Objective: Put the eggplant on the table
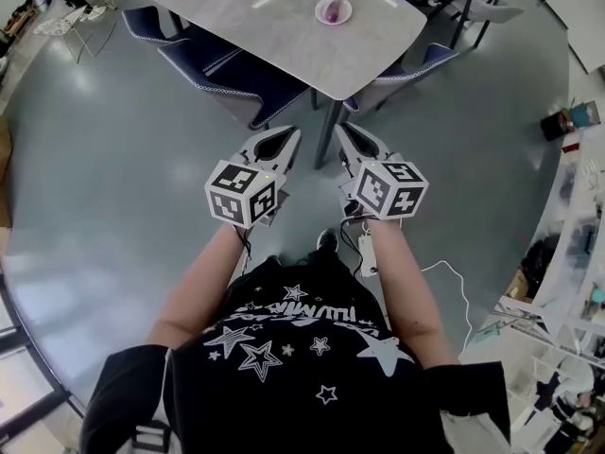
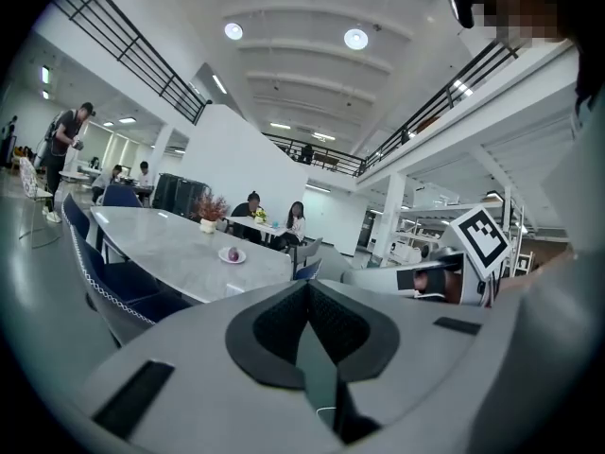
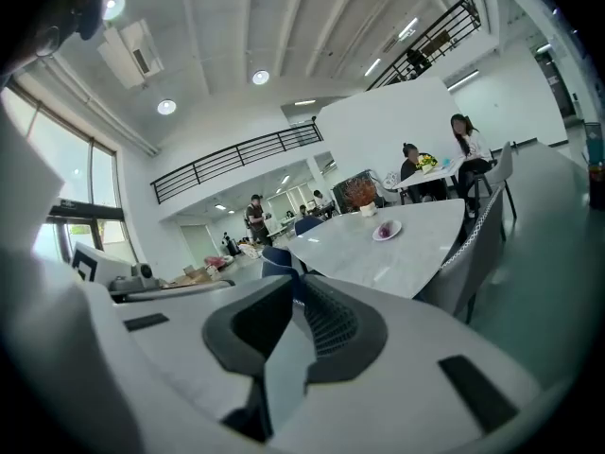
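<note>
My left gripper and right gripper are both held out in front of me at waist height, over the grey floor and well short of the work. In the left gripper view the left gripper has its jaws pressed together at the tips with nothing between the dark pads. The right gripper view shows the right gripper the same, jaws together and empty.

The small round purple eggplant sits on a small pale round plate, which rests on the grey marbled table ahead of me. It is past the near edge and towards the middle of the top. Blue padded chairs stand between me and that edge.

From the head view the eggplant lies almost straight ahead, a little closer to the right gripper's line than the left's. I judge the right the nearer tool for the pick. The grippers are toed in, so each view shows the eggplant off to its outer side. I cannot make out its long axis at this range. I would need to step up to the table and spread the jaws before reaching in.
</note>
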`<act>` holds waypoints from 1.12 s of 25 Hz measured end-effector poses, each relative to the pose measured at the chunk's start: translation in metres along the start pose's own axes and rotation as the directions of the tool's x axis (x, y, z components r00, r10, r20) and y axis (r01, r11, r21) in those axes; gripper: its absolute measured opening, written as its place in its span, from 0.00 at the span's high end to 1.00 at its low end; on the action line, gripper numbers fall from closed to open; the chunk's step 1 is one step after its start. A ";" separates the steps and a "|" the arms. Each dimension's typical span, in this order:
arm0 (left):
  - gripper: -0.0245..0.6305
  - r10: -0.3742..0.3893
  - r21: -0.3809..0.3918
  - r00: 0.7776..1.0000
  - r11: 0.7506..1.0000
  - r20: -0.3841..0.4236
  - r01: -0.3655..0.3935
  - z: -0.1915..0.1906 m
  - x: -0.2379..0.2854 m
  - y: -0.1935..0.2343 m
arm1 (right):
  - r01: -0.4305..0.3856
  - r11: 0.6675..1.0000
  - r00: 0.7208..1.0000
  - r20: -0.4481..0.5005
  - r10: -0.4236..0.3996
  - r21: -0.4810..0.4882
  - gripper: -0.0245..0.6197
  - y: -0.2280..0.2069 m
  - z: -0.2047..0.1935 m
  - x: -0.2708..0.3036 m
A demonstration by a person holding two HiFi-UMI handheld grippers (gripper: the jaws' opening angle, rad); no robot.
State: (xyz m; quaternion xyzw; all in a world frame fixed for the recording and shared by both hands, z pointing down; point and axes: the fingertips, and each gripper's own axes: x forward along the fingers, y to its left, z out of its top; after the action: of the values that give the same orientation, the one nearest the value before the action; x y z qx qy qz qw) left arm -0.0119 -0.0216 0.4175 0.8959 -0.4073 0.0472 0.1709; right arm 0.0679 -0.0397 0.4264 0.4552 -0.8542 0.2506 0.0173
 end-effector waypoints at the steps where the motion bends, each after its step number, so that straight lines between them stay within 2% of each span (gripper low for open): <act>1: 0.95 -0.006 -0.002 1.000 1.000 0.002 0.006 0.000 -0.007 0.002 | 0.010 1.000 1.000 0.005 -0.010 -0.005 0.90 0.007 -0.002 -0.002; 9: 0.95 -0.060 -0.001 0.998 0.998 0.006 0.060 -0.008 -0.052 0.003 | 0.088 0.996 0.996 0.022 -0.088 -0.031 0.90 0.047 -0.025 -0.019; 18: 0.95 -0.099 -0.004 0.995 0.995 0.021 0.100 -0.014 -0.089 0.000 | 0.142 0.987 0.990 0.031 -0.140 -0.074 0.90 0.082 -0.043 -0.033; 28: 0.95 -0.124 0.000 0.992 0.992 0.018 0.124 -0.022 -0.111 -0.009 | 0.175 0.980 0.984 0.028 -0.173 -0.090 0.90 0.100 -0.061 -0.050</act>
State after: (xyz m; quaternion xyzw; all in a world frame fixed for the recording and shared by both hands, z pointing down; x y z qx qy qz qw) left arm -0.0775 0.0704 0.4109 0.9198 -0.3525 0.0280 0.1704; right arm 0.0064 0.0717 0.4259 0.5294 -0.8219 0.2038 0.0518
